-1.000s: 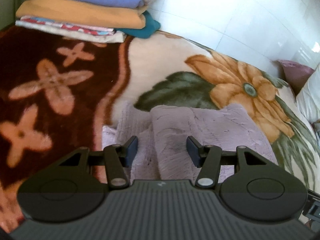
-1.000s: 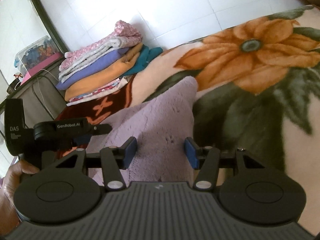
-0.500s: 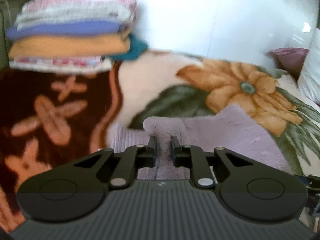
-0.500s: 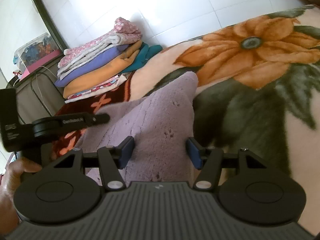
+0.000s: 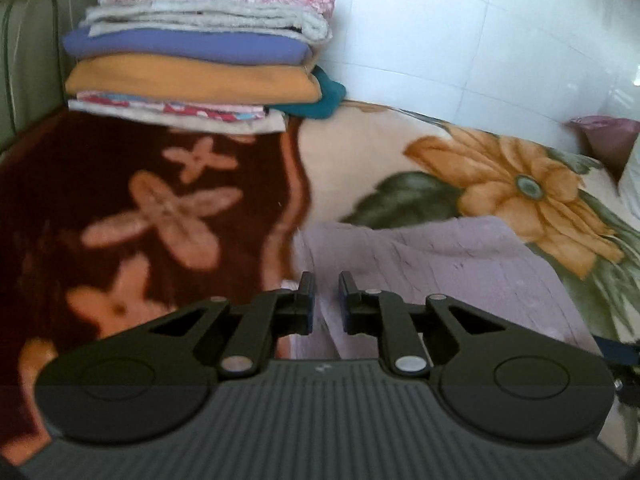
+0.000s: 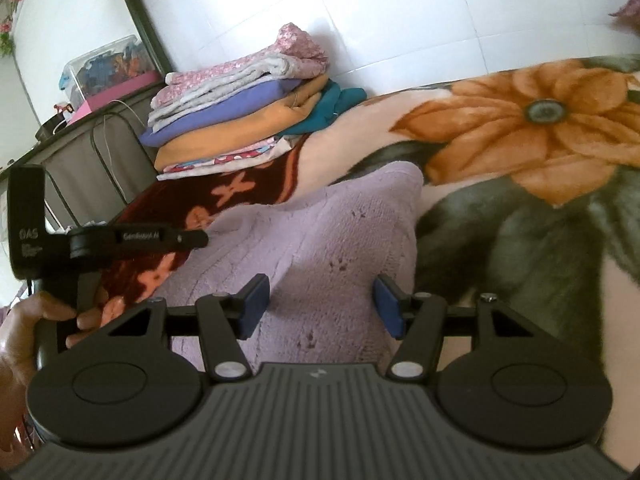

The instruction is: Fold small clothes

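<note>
Fuzzy knitted lilac garment [image 6: 320, 248], plush floral blanket [image 5: 168, 208] — matt black plastic fingers [image 6: 256, 300], glossy white tiles [image 5: 460, 40]

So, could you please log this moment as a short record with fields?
garment: lilac knit garment, lying on the floral blanket
left gripper: jaws nearly closed, pinching the garment's edge
right gripper: jaws wide open over the garment, gripping nothing
folded stack: at the blanket's far end, by the tiled wall

— Where did we find the garment [image 5: 432, 264]?
— On the blanket [image 5: 360, 152], near us. The stack of folded clothes [image 5: 200, 68] sat far left, against the wall [image 5: 460, 32].
— And the pillow [image 5: 604, 144]?
— Far right.
</note>
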Demonstrator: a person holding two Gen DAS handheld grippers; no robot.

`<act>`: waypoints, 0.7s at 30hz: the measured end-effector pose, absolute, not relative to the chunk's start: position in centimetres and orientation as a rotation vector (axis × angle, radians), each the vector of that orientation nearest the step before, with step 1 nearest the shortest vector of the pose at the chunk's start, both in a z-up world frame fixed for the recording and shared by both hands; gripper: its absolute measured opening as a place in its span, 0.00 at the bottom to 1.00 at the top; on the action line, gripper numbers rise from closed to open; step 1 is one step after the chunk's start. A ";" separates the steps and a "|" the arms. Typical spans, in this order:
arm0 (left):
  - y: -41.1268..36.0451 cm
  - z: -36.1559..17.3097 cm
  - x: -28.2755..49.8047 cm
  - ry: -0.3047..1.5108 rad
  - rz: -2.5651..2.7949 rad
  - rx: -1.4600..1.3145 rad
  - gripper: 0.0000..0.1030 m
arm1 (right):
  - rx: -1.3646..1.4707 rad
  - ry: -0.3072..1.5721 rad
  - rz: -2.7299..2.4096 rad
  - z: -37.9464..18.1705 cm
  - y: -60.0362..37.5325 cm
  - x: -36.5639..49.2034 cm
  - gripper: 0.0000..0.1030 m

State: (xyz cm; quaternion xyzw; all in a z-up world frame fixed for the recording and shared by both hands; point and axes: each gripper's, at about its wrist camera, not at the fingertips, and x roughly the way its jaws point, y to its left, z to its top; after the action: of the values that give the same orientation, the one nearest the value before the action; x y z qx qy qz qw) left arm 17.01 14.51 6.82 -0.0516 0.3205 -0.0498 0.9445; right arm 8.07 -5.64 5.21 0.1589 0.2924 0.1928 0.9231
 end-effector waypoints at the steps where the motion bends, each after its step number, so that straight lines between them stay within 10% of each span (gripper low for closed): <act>1: 14.6 6.8 16.5 0.655 -0.112 -0.111 0.16 | 0.333 0.603 0.395 5.3 -5.8 8.0 0.64; 14: 13.8 7.5 11.2 0.724 -0.254 -0.240 0.57 | 0.390 0.609 0.340 5.8 -7.9 6.7 0.64; 17: 13.4 6.4 10.7 0.762 -0.258 -0.216 0.49 | 0.401 0.623 0.329 5.5 -8.0 6.5 0.64; 18: 13.2 6.1 10.5 0.770 -0.269 -0.208 0.18 | 0.405 0.629 0.331 5.4 -7.9 6.4 0.64; 21: 12.8 6.0 9.8 0.767 -0.254 -0.196 0.15 | 0.405 0.633 0.359 5.8 -7.3 6.2 0.64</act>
State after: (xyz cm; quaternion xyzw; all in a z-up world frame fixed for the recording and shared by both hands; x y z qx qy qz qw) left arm 9.83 12.81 5.98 -0.0952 0.3727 -0.1236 0.9148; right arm 6.25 -7.28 5.75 0.1968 0.3076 0.1744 0.9145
